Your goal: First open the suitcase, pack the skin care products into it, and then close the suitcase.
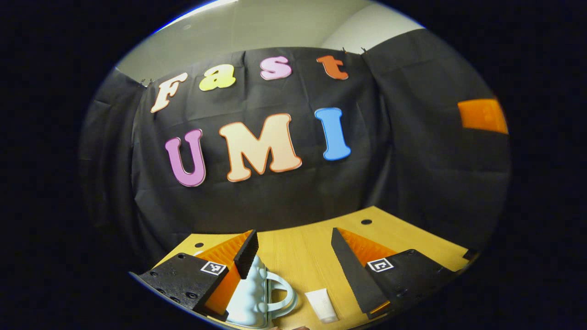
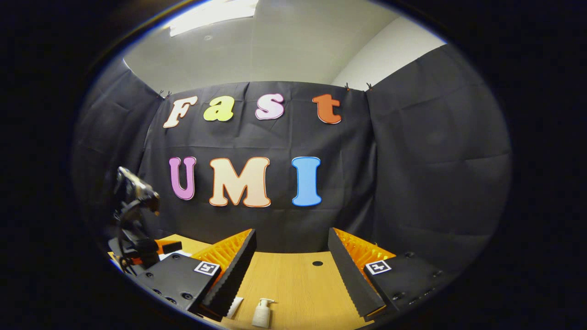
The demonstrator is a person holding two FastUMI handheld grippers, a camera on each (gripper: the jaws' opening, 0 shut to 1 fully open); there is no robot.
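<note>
Hovering above the desk [image 1: 293, 256], the left claw [image 1: 293, 252] has its two fingers spread wide with nothing between them. Right beneath its left finger [image 1: 245, 254] stands a pale blue mug [image 1: 252, 298] with a bumpy wall and a looped handle turned to the right; the finger overlaps the mug's top in the left gripper view, but whether they touch cannot be told. Just right of the mug's handle, a small white skin care tube [image 1: 322, 305] lies flat on the wood, low in the gap between the fingers and nearer the right finger [image 1: 351, 270].

The right claw [image 2: 291, 256] is likewise spread apart and empty. Near the bottom of the right gripper view, a small pump bottle [image 2: 262, 313] stands upright on the desk [image 2: 293, 279], closer to the left finger [image 2: 231, 272] than to the right one. Beside it, another white tube [image 2: 235, 306] peeks out from under the left finger's edge. Farther off at the left of this view, a dark rig [image 2: 133, 215] rises above the desk's edge; its details are too dim to make out.

Light wood with a visible grain forms the desk top, with a small round dark hole [image 2: 317, 263] toward its far edge. Behind the desk hangs the booth's black cloth wall [image 2: 412, 183], and above that a pale ceiling [image 2: 284, 46] with a bright light panel [image 2: 213, 13].
</note>
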